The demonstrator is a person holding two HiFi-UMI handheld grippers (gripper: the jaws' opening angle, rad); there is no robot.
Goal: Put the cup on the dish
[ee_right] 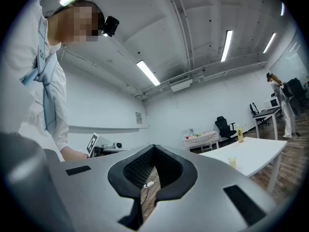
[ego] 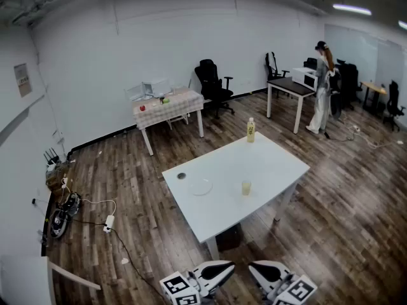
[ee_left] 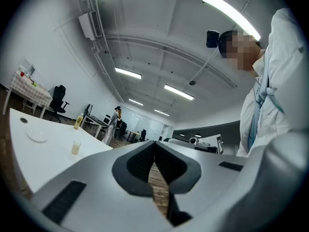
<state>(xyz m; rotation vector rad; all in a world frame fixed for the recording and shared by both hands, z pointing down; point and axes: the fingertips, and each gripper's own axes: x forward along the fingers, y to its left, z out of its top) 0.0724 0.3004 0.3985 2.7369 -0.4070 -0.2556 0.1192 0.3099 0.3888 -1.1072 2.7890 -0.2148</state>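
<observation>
White table in office, I note cup upright on it, long axis vertical, mouth up, beside dish without touching, left gripper and right gripper jaws pressed together, empty, short of table.

White table at centre frame, pale yellow cup, whitish dish, yellow bottle above them, pale checked tablecloth upper left of centre, black chair beside it, dark brown plank floor, white walls.
</observation>
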